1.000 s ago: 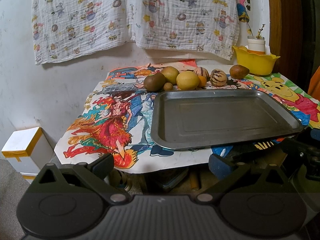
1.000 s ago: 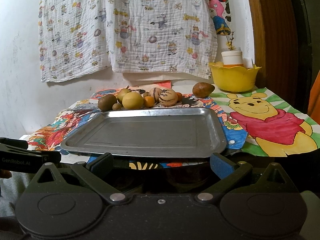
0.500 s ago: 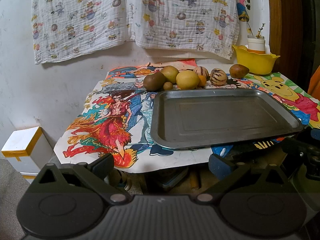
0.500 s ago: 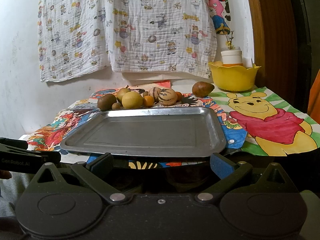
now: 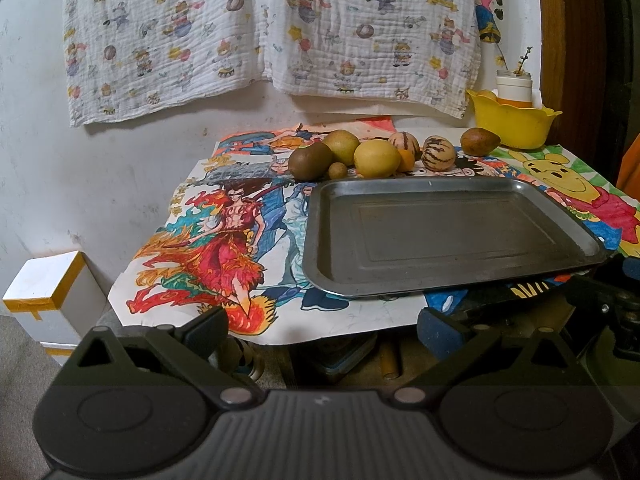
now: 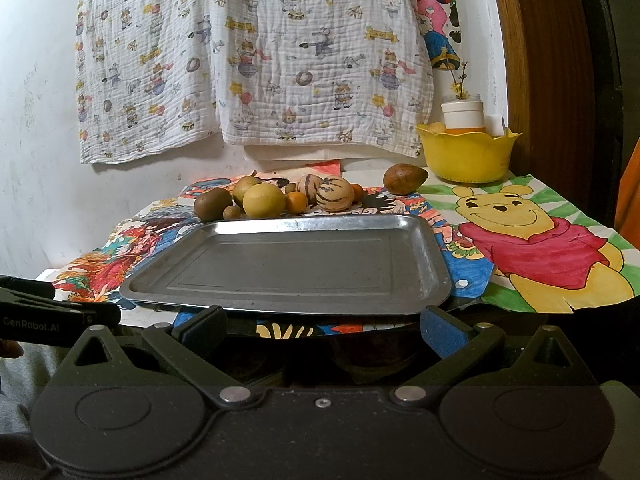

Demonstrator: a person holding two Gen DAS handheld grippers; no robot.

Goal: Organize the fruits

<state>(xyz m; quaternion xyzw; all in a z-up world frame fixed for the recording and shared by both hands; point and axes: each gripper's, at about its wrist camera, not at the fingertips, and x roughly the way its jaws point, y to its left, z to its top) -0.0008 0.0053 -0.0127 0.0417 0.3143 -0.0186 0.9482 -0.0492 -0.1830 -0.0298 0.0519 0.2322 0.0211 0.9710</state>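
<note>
Basically no change over the last second: both grippers hold off the near edge of the surface, left gripper [image 5: 322, 326] and right gripper [image 6: 322, 322] with jaws wide open, nothing held. Task not started. Fruits [image 6: 276, 198] sit clustered behind the empty metal tray [image 6: 434, 276], one brown fruit [image 6: 404, 178] apart. Readable text: "GenRobot.AI" on the left gripper's side.

- a scuffed white wall [image 5: 100, 168] stands behind the table.
- a white muslin cloth [image 6: 248, 60] printed with small cartoon figures hangs on that wall.
- dark wooden trim [image 6: 540, 80] runs up the right side.
- coloured cartoon drawings [image 5: 224, 248] cover the tabletop.
- a white box with yellow tape [image 5: 44, 300] sits on the floor at the left.
</note>
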